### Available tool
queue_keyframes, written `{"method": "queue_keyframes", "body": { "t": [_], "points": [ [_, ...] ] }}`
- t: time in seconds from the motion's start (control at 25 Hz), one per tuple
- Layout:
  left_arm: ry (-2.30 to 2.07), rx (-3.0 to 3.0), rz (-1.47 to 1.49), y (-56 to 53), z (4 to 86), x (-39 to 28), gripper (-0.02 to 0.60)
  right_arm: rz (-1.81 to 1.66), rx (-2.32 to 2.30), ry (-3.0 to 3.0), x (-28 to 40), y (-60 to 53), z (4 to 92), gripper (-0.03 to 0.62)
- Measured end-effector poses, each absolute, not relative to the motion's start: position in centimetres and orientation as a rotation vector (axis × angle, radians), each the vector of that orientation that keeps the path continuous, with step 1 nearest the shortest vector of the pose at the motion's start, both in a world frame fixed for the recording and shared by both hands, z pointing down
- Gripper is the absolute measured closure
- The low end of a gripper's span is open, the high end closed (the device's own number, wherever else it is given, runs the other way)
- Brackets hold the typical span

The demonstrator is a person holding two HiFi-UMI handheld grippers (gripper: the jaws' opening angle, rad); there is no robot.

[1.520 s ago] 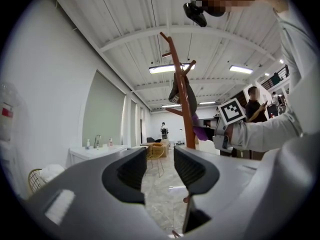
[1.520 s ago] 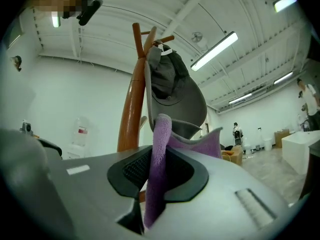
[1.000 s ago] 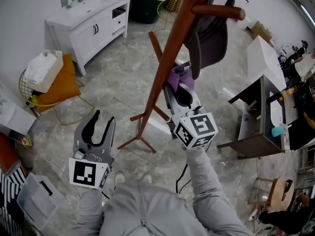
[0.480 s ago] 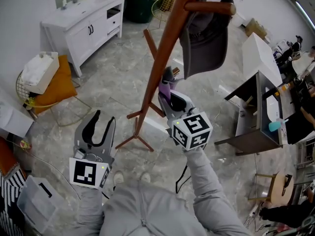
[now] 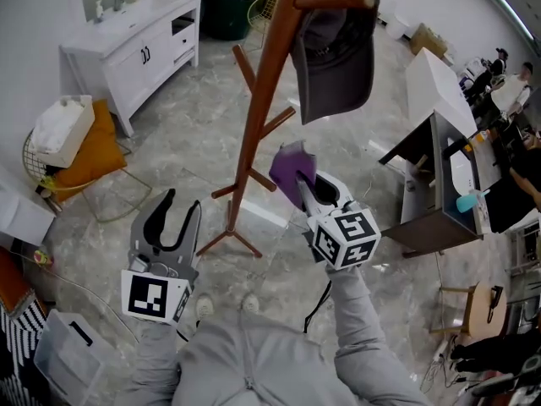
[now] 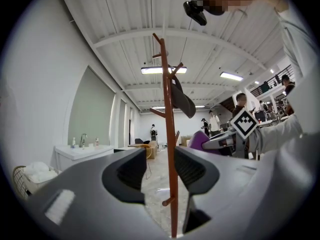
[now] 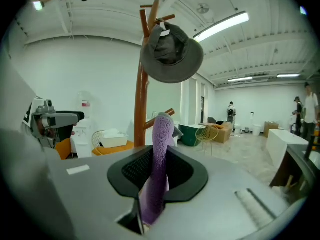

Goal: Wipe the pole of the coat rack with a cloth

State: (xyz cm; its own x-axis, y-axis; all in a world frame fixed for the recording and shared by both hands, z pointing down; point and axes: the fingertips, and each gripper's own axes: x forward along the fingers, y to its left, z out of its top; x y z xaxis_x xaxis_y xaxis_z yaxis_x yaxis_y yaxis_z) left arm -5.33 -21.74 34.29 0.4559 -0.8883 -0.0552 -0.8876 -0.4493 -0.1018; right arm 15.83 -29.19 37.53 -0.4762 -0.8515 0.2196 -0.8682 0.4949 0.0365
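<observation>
The brown wooden coat rack pole (image 5: 258, 112) slants through the head view, with a grey hat (image 5: 338, 53) hung on an upper peg. My right gripper (image 5: 297, 180) is shut on a purple cloth (image 5: 290, 167), a little to the right of the pole and apart from it. In the right gripper view the cloth (image 7: 157, 164) stands up between the jaws, with the pole (image 7: 141, 89) and hat (image 7: 171, 54) behind. My left gripper (image 5: 179, 203) hangs open and empty, low and left of the rack's feet. The left gripper view shows the pole (image 6: 170, 149) between its spread jaws.
A white sink cabinet (image 5: 135, 41) stands at the back left. A wire basket with an orange cushion (image 5: 80, 155) is at the left, a dark desk (image 5: 431, 184) at the right. The rack's feet (image 5: 228, 239) spread on the marble floor. People stand at the far right.
My right gripper has drawn the purple cloth down and to the right, off the pole. The left gripper has hardly moved.
</observation>
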Motion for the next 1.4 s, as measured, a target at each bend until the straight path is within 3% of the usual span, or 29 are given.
{"method": "queue_keyframes", "body": {
  "t": [0.6, 1.04, 1.4],
  "points": [
    [1.429, -2.648, 0.009, -21.4, 33.5, -2.9, 0.402, 0.111, 1.782, -2.507, 20.9, -22.4, 33.8, 0.537],
    [1.437, -2.637, 0.019, -21.4, 33.3, -4.9, 0.402, -0.238, 1.615, -2.325, 14.8, -28.1, 32.7, 0.537],
    [1.558, -2.605, 0.021, -22.0, 34.2, -9.0, 0.402, -0.14, 1.241, -2.173, 8.1, -31.8, 38.8, 0.537]
  ]
}}
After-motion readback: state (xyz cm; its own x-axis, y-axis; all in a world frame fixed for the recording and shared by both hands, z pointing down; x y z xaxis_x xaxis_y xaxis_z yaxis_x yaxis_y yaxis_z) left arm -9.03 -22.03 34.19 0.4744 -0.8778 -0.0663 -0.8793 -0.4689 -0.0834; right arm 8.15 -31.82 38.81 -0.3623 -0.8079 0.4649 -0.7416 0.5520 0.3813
